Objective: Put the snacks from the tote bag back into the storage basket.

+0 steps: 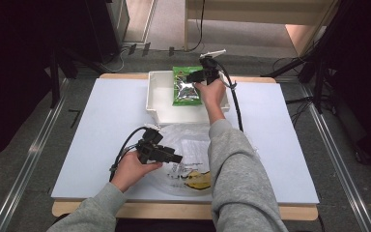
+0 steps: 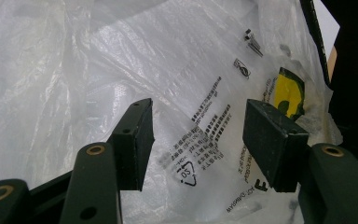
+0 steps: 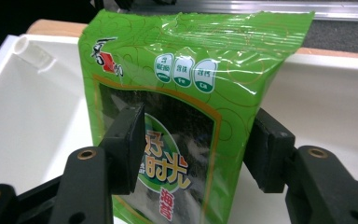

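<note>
A green snack packet [image 1: 186, 87] leans in the white tray [image 1: 152, 96] at the table's far middle. In the right gripper view the green packet [image 3: 191, 70] stands between the jaws of my right gripper [image 3: 198, 135]; the pads stand apart from it, with the left pad in front of its face. From above, my right gripper [image 1: 195, 77] is at the packet's upper right. My left gripper [image 1: 176, 158] is open over a clear plastic bag [image 1: 193, 145]. Close up, the printed bag [image 2: 74, 70] lies behind the open left gripper [image 2: 198, 135].
A yellow and black item [image 1: 198, 180] lies inside the bag near the front edge, also seen as the yellow item [image 2: 289, 88] at right. The white table top [image 1: 101, 121] has bare room left and right. The tray's inside [image 3: 37, 116] is bare beside the packet.
</note>
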The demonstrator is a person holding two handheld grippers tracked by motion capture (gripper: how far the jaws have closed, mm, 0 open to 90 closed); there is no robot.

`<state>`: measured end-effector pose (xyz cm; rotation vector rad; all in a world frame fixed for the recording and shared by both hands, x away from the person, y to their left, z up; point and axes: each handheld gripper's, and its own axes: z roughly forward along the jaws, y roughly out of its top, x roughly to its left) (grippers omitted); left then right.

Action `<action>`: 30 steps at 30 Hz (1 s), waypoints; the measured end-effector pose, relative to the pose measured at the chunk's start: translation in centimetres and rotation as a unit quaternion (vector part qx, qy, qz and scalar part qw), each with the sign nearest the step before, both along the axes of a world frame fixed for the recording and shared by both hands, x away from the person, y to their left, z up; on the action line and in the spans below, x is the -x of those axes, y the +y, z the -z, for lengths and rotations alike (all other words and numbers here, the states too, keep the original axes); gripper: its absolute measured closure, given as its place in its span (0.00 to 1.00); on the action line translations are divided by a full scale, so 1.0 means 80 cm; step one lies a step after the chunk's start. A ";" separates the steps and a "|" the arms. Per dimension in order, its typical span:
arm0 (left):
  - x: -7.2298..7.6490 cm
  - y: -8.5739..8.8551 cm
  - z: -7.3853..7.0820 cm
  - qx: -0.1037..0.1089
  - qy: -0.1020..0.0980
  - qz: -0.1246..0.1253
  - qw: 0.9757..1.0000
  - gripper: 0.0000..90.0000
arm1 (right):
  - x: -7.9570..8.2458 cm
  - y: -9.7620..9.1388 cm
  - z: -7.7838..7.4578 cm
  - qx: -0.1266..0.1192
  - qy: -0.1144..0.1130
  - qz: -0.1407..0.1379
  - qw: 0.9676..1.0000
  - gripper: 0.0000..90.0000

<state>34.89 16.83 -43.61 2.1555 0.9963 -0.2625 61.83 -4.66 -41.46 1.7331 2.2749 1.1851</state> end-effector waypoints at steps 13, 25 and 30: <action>-0.001 0.000 0.000 -0.003 -0.001 0.000 1.000 0.49 | 0.000 -0.009 -0.005 0.004 -0.004 0.010 1.000 0.51; -0.001 0.001 -0.001 0.000 -0.002 -0.004 1.000 0.49 | 0.010 -0.008 -0.014 0.007 -0.014 -0.001 1.000 0.52; -0.001 0.002 -0.001 -0.002 -0.004 -0.004 1.000 0.49 | 0.016 -0.014 -0.019 0.004 -0.020 -0.001 1.000 0.52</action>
